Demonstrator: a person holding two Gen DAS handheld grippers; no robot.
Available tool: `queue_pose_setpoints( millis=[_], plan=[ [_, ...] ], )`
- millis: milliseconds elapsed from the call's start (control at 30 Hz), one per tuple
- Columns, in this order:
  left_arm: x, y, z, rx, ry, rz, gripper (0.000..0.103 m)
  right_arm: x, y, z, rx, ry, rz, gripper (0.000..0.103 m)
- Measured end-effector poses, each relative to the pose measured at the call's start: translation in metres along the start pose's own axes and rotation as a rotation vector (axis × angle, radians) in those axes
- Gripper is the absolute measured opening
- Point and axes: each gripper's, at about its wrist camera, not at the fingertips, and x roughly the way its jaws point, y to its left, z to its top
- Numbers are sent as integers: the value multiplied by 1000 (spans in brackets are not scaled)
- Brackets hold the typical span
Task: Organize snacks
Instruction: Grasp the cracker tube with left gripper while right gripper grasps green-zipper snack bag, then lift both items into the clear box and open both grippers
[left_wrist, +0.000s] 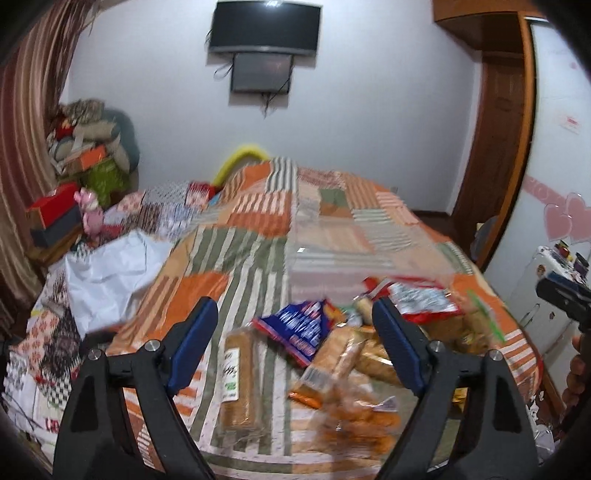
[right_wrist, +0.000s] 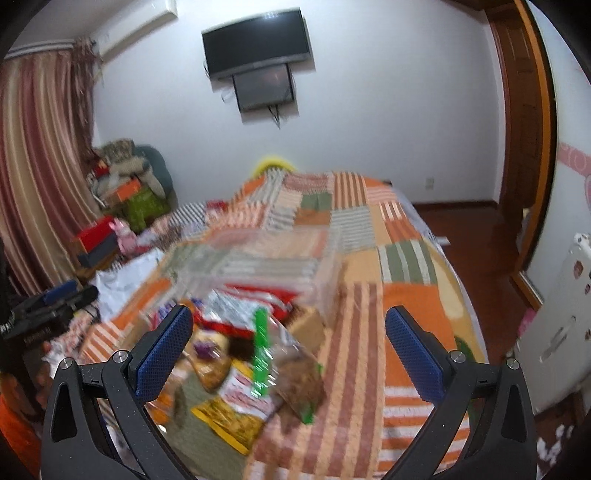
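Grippers: two are showing, the left gripper and the right gripper, each with two blue pads.
Clear box: one clear box is sitting on the bed.
Snack bags: a blurry pile is lying there; I am counting one blue bag, one red and white bag, one long brown pack, one bag with a green strip and one yellow bag. The rest are too blurry to count.
Screens: two are hanging on the wall, a big screen and a small screen.
Pink toys: one pink toy is standing.
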Motion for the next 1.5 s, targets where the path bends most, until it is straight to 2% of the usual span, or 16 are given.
queue_pose_setpoints(
  millis=[133,233,333,500,633,800,867,1033,1100,1133,1167,1333,1500],
  plan=[
    [26,18,-11,-51,95,9,77,9,-7,-9,14,66,-18,103],
    [47,31,-22,-77,175,32,63,20,-12,-14,38,125,-12,103],
    [64,42,-34,-101,235,55,60,28,-11,-17,50,163,4,103],
    [82,53,-48,-129,291,78,59,43,-7,-23,45,216,22,103],
    [93,59,-55,-147,324,79,53,57,-9,-27,63,252,14,103],
    [107,61,-63,-175,358,41,44,70,-15,-32,112,300,40,102],
    [113,60,-65,-178,363,41,44,73,-16,-35,135,318,62,92],
    [115,59,-66,-183,341,32,39,71,-15,-37,153,317,100,80],
    [114,61,-66,-190,335,25,38,70,-13,-36,140,308,100,71],
    [113,61,-67,-191,334,24,37,70,-11,-35,134,306,108,61],
    [112,61,-67,-190,335,24,37,71,-11,-35,129,307,114,57],
    [105,58,-64,-171,331,43,36,69,-8,-31,95,283,95,49],
    [91,55,-55,-165,300,36,34,61,-15,-28,97,256,85,47]
  ],
)
